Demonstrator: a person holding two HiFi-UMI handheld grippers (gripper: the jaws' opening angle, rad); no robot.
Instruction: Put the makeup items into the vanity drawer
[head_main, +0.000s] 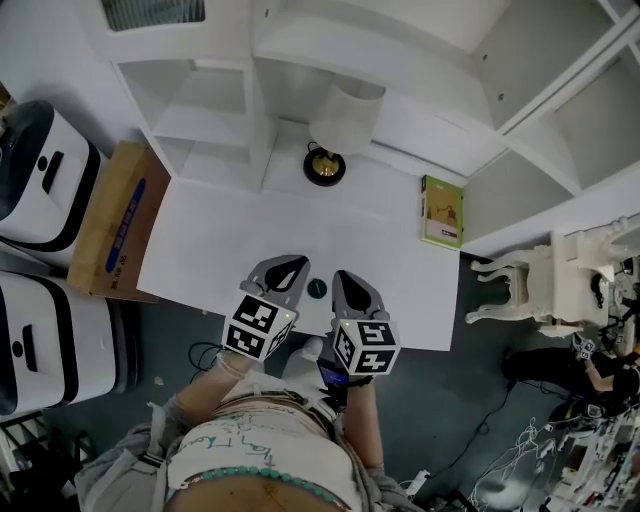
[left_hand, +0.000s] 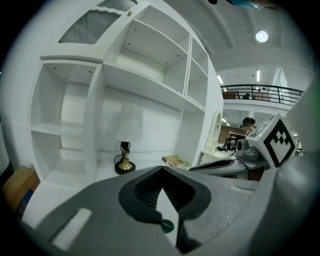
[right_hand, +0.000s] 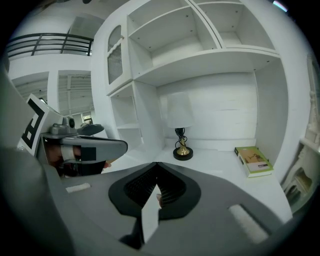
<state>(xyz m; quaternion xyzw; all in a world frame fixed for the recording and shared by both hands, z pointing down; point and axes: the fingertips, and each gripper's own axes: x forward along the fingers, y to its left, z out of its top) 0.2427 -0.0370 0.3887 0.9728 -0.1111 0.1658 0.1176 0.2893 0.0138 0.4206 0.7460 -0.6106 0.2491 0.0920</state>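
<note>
1. Nearest me, my left tongs (head_main: 283, 272) and right tongs (head_main: 355, 292) hover side by side over the front edge of the white table (head_main: 220, 240). Both point towards the shelves.
2. In the left gripper view the left tongs (left_hand: 161, 170) have their tips pressed together and hold nothing. The right gripper view shows the right tongs (right_hand: 157, 166) closed the same way, also empty.
3. The small dark green round makeup item (head_main: 317, 288) lies on the table between the two tongs, near the front edge, and I see neither touching it. From above it looks like a flat, dark disc. In the left gripper view the item (left_hand: 167, 226) shows through the slit below the closed tips.
4. Farther back, a green-covered book (head_main: 441, 211) lies flat on the table's right side.
5. At the back stands a lamp with a black round base and white shade (head_main: 325, 165), set against the white shelf unit (head_main: 210, 100).
</note>
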